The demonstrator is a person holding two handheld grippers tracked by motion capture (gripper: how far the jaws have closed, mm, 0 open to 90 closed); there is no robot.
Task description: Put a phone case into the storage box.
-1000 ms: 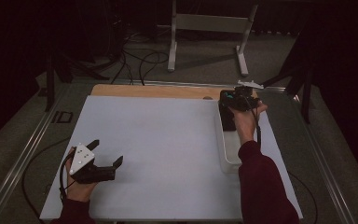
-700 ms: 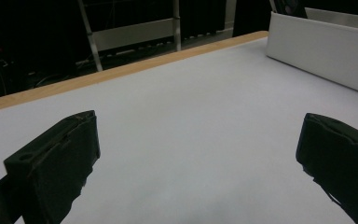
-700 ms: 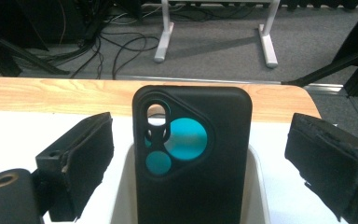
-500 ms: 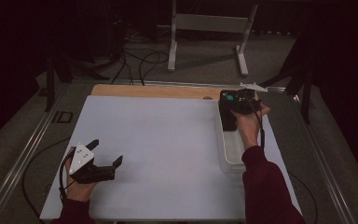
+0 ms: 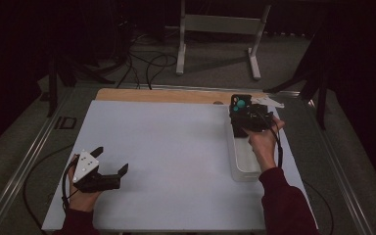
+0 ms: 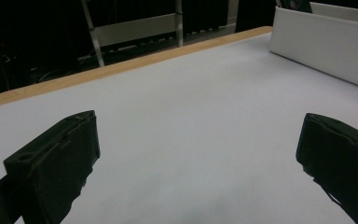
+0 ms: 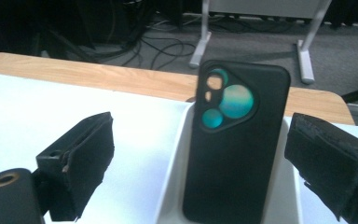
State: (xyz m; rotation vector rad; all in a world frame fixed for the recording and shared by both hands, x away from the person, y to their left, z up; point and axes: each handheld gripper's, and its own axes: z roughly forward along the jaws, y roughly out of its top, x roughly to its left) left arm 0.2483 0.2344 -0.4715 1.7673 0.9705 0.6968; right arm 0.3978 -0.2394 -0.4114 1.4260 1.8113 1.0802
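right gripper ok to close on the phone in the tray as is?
Probably yes: the right gripper has its jaws open either side of the upright phone in the white tray, with nothing between them.

Black phone case (image 7: 235,149) with teal camera cut-outs; white tray (image 7: 172,186); pale grey-white mat (image 5: 166,156) over a light wood table (image 5: 156,95); black grippers.

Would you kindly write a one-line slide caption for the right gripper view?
Open right gripper flanks a black phone standing upright in a white tray.
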